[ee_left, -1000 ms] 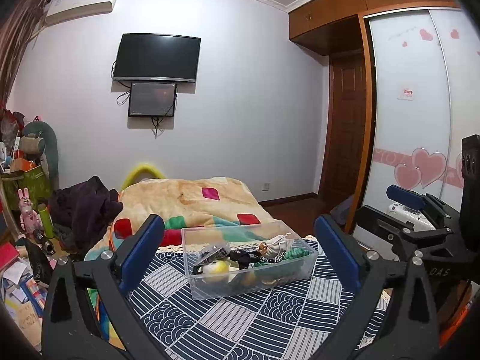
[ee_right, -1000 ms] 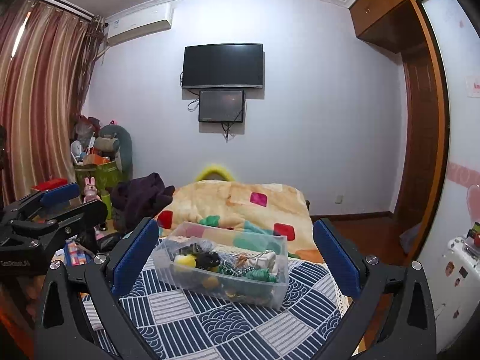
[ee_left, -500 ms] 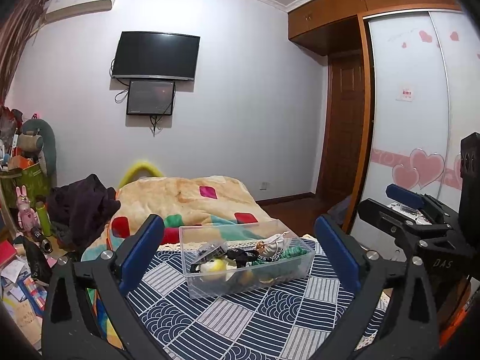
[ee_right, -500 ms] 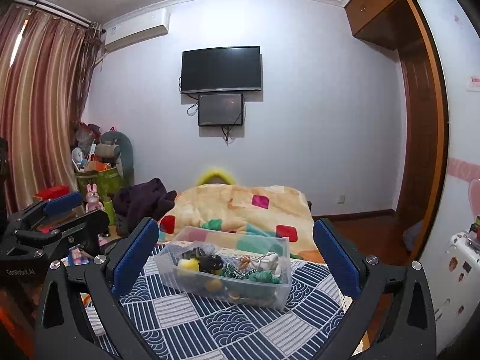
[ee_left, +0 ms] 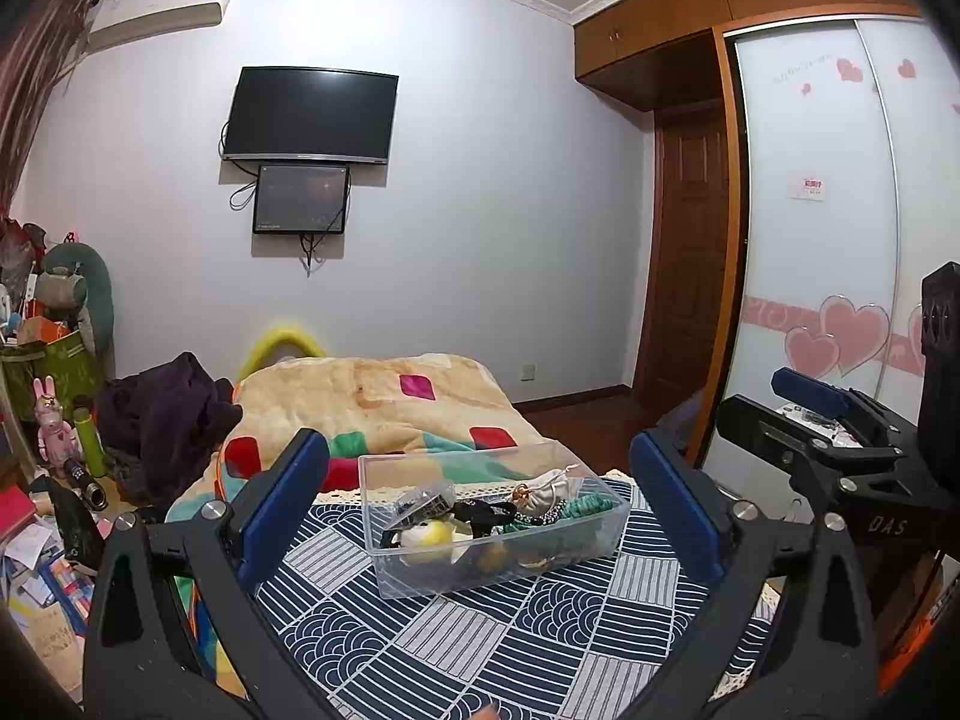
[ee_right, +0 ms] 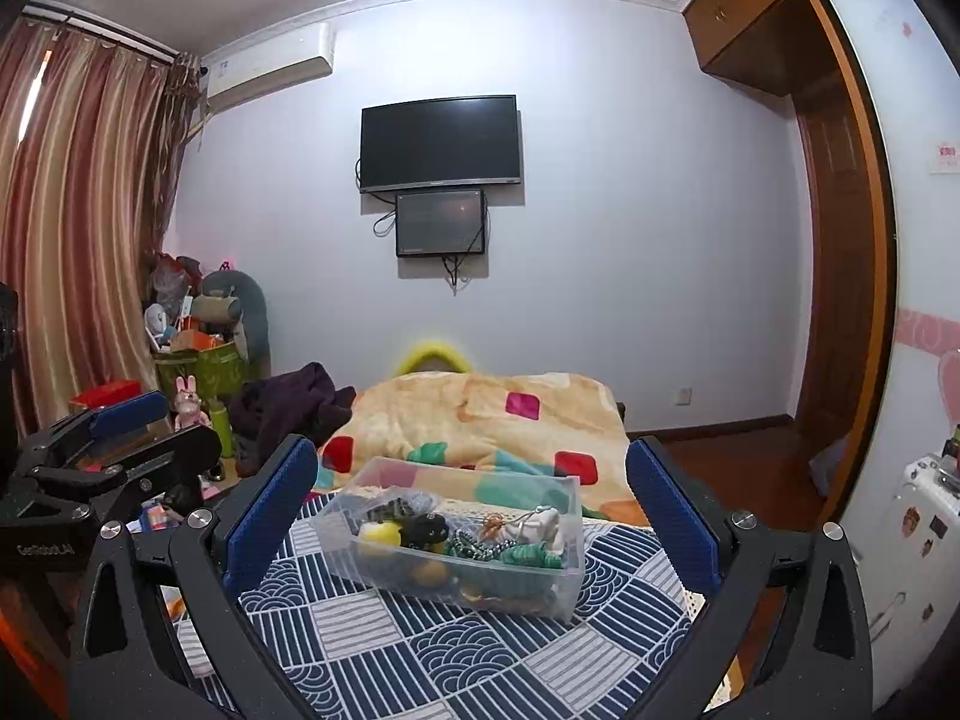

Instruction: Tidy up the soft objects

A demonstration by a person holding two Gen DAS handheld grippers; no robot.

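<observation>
Bin (ee_left: 492, 564) w/ soft items on cloth; both tongs (ee_left: 480, 516) (ee_right: 471, 516) wide, empty

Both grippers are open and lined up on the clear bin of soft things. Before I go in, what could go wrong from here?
1. The items in the clear bin lie tangled: the green cord and beaded chain overlap, so pulling one may drag others out.
2. The bin looks light on the patterned cloth; a one-sided push could slide it.
3. The left gripper and right gripper face the same bin and could collide.
</observation>
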